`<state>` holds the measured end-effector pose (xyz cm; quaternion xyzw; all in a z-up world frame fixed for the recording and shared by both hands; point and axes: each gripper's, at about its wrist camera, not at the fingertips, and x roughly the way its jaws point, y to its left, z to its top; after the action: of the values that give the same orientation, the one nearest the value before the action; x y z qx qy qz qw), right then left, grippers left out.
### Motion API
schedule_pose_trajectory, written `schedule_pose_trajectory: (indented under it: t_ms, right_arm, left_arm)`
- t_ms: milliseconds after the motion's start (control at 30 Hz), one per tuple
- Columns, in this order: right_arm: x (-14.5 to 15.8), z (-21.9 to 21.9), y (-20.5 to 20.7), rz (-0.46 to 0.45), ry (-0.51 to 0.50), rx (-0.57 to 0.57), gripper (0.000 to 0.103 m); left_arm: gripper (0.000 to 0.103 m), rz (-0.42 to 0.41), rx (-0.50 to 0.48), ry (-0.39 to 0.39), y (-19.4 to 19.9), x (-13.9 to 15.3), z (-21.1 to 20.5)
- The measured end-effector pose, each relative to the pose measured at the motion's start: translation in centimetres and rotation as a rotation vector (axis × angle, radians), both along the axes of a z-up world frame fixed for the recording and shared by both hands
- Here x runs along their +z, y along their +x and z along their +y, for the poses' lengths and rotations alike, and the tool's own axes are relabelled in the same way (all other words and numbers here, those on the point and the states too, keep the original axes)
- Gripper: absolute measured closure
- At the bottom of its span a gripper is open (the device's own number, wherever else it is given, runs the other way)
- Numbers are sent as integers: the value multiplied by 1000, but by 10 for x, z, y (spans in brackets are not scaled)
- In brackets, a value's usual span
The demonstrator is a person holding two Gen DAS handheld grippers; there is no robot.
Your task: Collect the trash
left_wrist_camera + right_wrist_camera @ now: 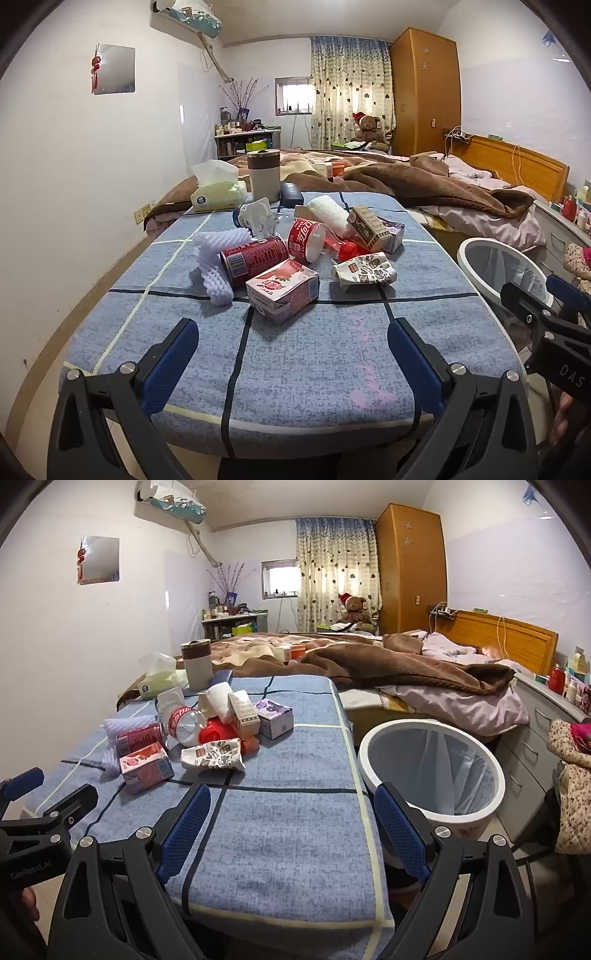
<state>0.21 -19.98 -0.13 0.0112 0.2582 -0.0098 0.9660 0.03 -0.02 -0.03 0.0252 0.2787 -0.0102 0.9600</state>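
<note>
A heap of trash lies on the blue checked table (295,354): a pink drink carton (282,290), a red can (253,260), a clear bottle with a red label (304,242), a crushed patterned paper cup (364,273), white foam netting (214,269), a brown-and-white carton (369,227) and a purple box (275,716). A white trash bin (432,766) with a clear liner stands on the floor right of the table. My left gripper (291,363) is open and empty above the table's near edge, short of the heap. My right gripper (291,827) is open and empty over the table's near right corner, next to the bin.
A tissue box (218,192), a beige canister (263,175) and a dark case (291,195) stand at the table's far end. Behind is a bed with a brown blanket (424,184). A grey drawer unit (543,731) stands at the right.
</note>
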Motion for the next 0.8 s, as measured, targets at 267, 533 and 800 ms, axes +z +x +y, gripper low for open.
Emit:
schedule_pose_trajectory:
  t_ms: [267, 533, 800]
  right_arm:
    - [1, 0, -1, 3, -1, -1, 11]
    - [1, 1, -1, 2, -3, -3, 11]
    - [1, 5, 1, 1, -4, -1, 11]
  left_arm:
    - [0, -9, 8, -19, -1, 2, -3]
    - [0, -8, 4, -24, -1, 4, -2]
    - [0, -9, -3, -15, -1, 1, -2]
